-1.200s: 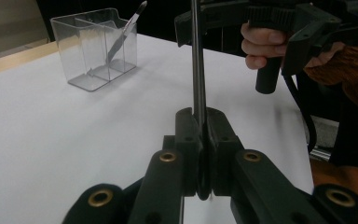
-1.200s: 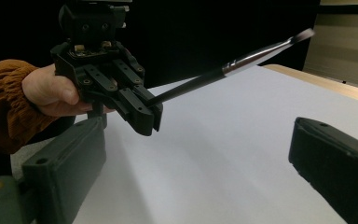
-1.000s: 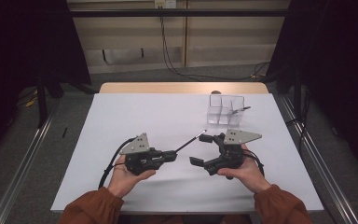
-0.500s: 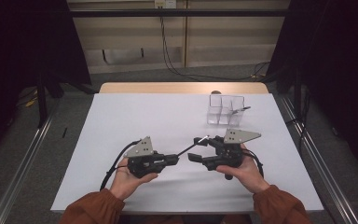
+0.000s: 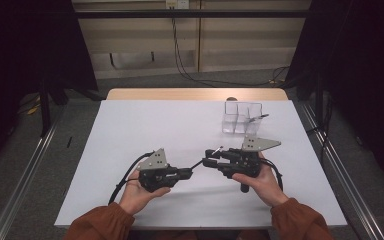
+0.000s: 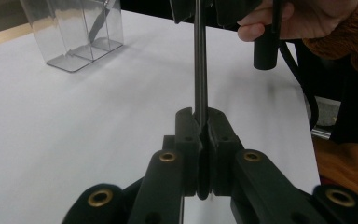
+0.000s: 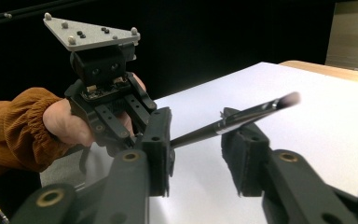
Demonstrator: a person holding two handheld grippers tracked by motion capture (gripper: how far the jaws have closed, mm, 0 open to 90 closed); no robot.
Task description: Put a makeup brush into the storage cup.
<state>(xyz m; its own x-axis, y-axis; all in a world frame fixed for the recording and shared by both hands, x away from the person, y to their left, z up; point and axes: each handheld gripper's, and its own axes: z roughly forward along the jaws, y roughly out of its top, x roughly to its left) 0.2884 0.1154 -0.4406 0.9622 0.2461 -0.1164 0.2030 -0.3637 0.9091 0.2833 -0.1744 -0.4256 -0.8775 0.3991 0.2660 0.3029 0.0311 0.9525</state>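
A thin dark brush (image 5: 198, 163) spans the gap between the two grippers at the table's front. My left gripper (image 5: 189, 173) is shut on the brush's handle (image 6: 200, 65), which runs straight up from its jaws. My right gripper (image 5: 210, 157) faces it from the right with its jaws open. The brush (image 7: 223, 123) passes between them without touching either pad, and its bristle tip (image 7: 289, 99) sticks out beyond. In the right gripper view the left gripper's body (image 7: 105, 93) sits in a hand with an orange sleeve.
A clear compartmented holder (image 5: 242, 117) stands at the back right of the white table (image 5: 145, 125), with a slim tool (image 5: 257, 118) leaning in it. The same holder (image 6: 74, 32) appears far off in the left gripper view. Metal rails flank the table.
The two grippers have come closer together. The right one moved left, so the brush held by the left one now lies between its open jaws.
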